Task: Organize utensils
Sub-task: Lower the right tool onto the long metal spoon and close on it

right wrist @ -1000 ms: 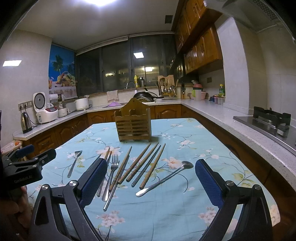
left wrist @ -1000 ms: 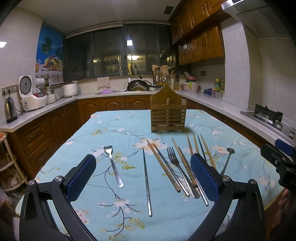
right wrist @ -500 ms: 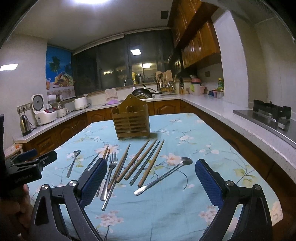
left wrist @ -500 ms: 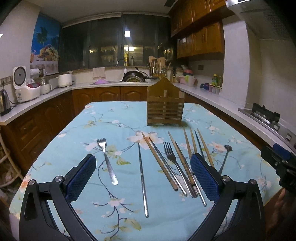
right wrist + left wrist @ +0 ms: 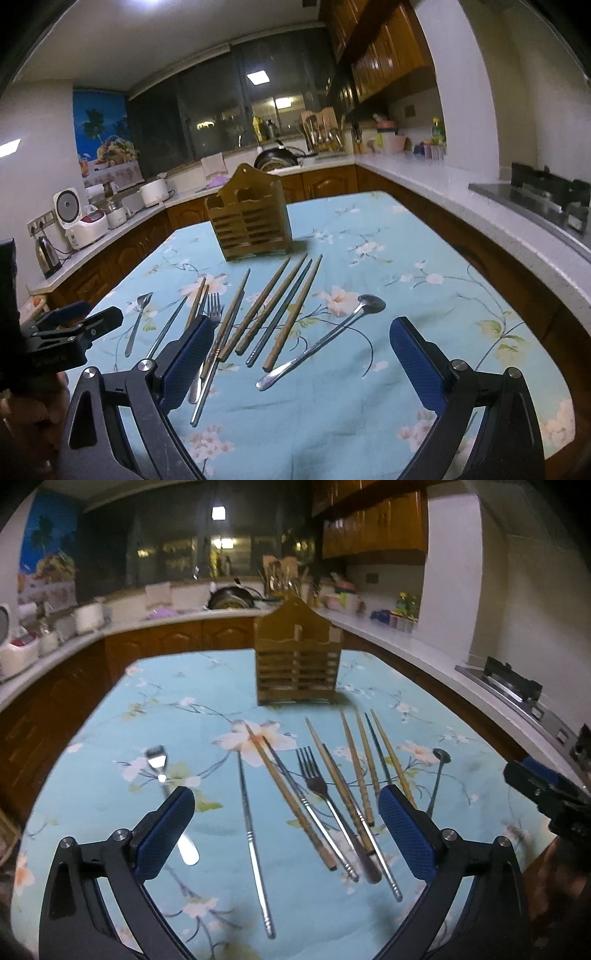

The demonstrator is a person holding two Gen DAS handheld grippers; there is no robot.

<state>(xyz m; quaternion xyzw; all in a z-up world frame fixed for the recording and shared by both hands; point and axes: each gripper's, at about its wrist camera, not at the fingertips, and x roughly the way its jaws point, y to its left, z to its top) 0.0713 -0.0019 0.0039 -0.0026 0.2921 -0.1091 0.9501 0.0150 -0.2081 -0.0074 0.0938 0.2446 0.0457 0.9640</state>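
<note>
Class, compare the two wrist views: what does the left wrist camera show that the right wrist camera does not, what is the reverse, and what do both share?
Only the left wrist view shows the open left gripper from behind.

Only the right wrist view shows the open right gripper from behind, plus the electric kettle and rice cooker clearly.

Both show the wooden utensil holder, the spoon, the forks and chopsticks lying flat, and the floral tablecloth.

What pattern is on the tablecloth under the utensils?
Light blue tablecloth with white blossoms and thin branches; clearest in the right wrist view.
</note>
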